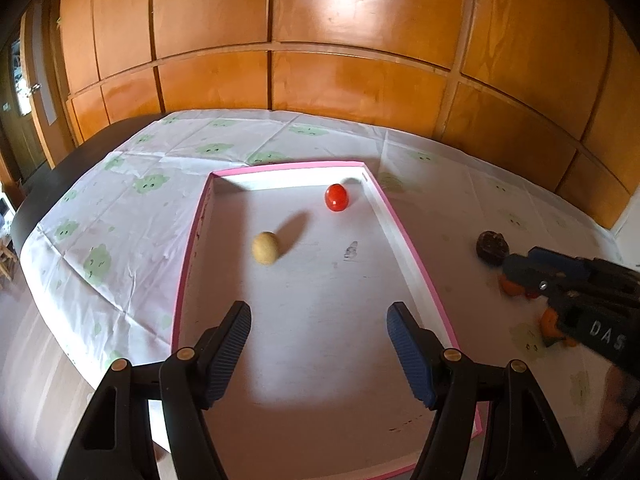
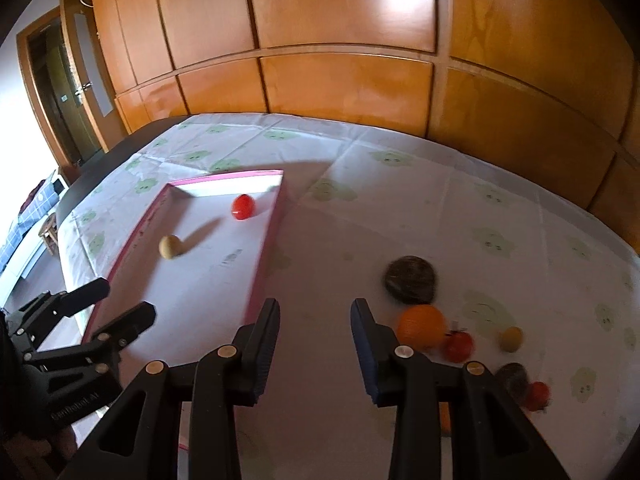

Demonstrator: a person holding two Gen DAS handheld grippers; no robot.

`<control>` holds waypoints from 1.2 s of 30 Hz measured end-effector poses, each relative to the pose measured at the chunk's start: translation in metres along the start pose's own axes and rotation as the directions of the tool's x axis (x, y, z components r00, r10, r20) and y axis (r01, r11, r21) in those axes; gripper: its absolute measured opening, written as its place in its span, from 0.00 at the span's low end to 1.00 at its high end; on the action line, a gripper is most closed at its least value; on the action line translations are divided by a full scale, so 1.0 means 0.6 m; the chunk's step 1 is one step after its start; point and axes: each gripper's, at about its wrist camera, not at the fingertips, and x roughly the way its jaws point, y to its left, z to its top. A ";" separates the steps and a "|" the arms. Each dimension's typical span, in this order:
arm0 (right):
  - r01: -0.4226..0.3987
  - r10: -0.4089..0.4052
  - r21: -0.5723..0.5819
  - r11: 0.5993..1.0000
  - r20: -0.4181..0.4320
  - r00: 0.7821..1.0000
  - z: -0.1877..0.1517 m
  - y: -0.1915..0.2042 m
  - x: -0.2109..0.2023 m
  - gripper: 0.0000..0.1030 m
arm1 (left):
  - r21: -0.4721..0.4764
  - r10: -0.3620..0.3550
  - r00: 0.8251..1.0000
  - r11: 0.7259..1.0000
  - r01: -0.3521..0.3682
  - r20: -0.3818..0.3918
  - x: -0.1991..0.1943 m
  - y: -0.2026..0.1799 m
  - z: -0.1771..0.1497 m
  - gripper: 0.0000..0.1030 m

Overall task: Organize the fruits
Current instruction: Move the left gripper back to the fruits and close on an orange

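Observation:
A pink-rimmed white tray (image 1: 404, 236) (image 2: 268, 248) lies on the table. A red fruit (image 1: 336, 197) (image 2: 243, 207) and a tan fruit (image 1: 265, 247) (image 2: 170, 246) rest in it. My left gripper (image 1: 319, 326) (image 2: 118, 300) is open and empty above the tray's near end. My right gripper (image 2: 315, 320) (image 1: 516, 270) is open and empty over the cloth right of the tray. Beside its right finger lie a dark brown fruit (image 2: 410, 279) (image 1: 492, 247), an orange (image 2: 422, 325), a small red fruit (image 2: 459, 345), a small yellow fruit (image 2: 511, 338) and more fruit (image 2: 524, 386).
A white cloth with green prints (image 1: 132, 208) (image 2: 480, 216) covers the dark table. Wooden cabinet panels (image 1: 340, 40) stand behind the table. A door (image 2: 60, 80) is at the far left. The table's left edge (image 1: 24, 216) drops to the floor.

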 end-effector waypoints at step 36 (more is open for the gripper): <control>0.158 -0.116 0.459 0.874 -0.117 0.986 -0.058 -0.400 -0.040 0.36 | 0.221 -0.287 0.934 0.917 0.332 -0.212 0.068 -0.253 0.040 0.64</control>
